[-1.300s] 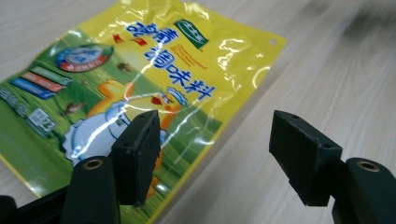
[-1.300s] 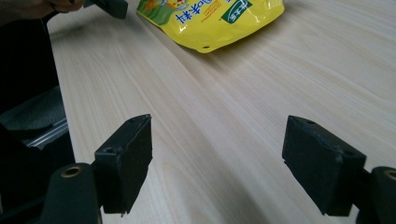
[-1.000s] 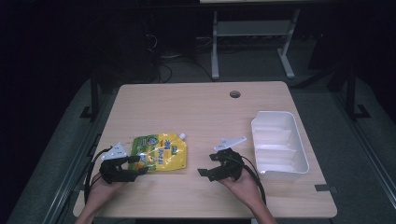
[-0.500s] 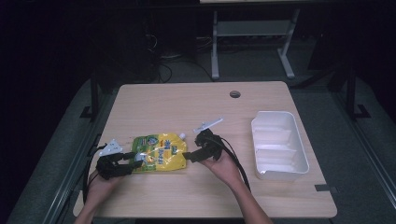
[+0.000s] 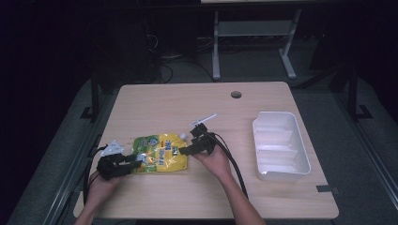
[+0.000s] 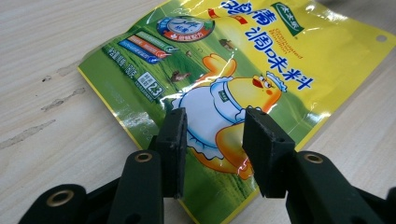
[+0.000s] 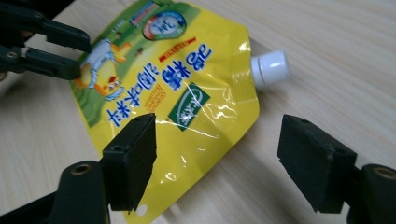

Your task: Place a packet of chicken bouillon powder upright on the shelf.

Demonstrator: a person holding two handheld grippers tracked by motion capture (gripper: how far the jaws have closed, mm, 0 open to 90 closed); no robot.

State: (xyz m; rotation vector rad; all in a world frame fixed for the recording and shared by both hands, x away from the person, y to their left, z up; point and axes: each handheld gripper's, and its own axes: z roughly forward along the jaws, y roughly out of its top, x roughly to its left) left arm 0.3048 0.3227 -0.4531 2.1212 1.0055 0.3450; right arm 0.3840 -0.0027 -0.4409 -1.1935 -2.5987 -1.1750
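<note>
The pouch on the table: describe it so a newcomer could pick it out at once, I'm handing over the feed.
On the light wooden table, look at the near left part, between the left gripper and the right gripper. The pouch lies flat there, well apart from the white tray at the right. It alone is yellow and green, with a cartoon chicken and a white screw cap.

A pouch lies flat on the table, left of centre and near the person's edge. The left gripper sits at its left end, the right gripper at its right end (the spout end). A tray stands well apart at the table's right side. A round hole lies behind, near the far edge.
</note>
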